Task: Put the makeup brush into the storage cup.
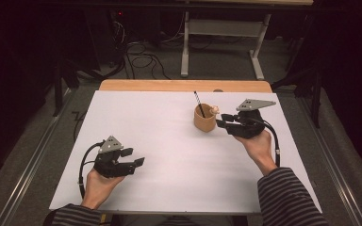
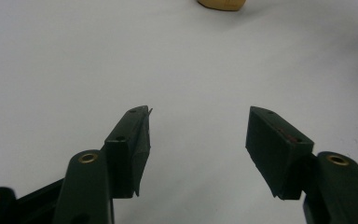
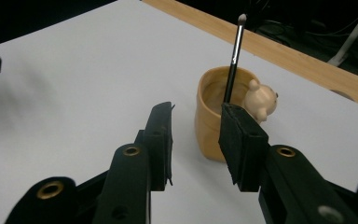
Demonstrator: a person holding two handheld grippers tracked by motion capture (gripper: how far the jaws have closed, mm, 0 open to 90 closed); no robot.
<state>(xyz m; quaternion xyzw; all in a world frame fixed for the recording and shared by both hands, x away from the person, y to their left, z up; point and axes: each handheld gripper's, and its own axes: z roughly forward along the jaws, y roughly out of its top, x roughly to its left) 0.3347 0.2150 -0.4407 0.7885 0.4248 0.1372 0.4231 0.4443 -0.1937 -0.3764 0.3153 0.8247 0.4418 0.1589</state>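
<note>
A tan cup (image 1: 204,121) stands on the white table sheet (image 1: 169,141) at the right of middle. A thin black brush (image 1: 199,102) leans in it, and a small pale bear figure (image 1: 213,110) sits on its rim. My right gripper (image 1: 224,123) is just right of the cup, open, with nothing between its jaws. In the right gripper view the cup (image 3: 207,116), brush (image 3: 234,51) and bear (image 3: 260,100) lie close beyond the right gripper (image 3: 196,135). My left gripper (image 1: 134,157) rests open at the front left. In its own view the left gripper (image 2: 198,135) is empty, with the cup's base (image 2: 221,3) far ahead.
The table's wooden back edge (image 1: 184,85) shows beyond the white sheet. Behind it, on the dark floor, are a white desk frame (image 1: 224,28) and loose cables (image 1: 141,59). Metal rails (image 1: 28,165) run along both sides of the table.
</note>
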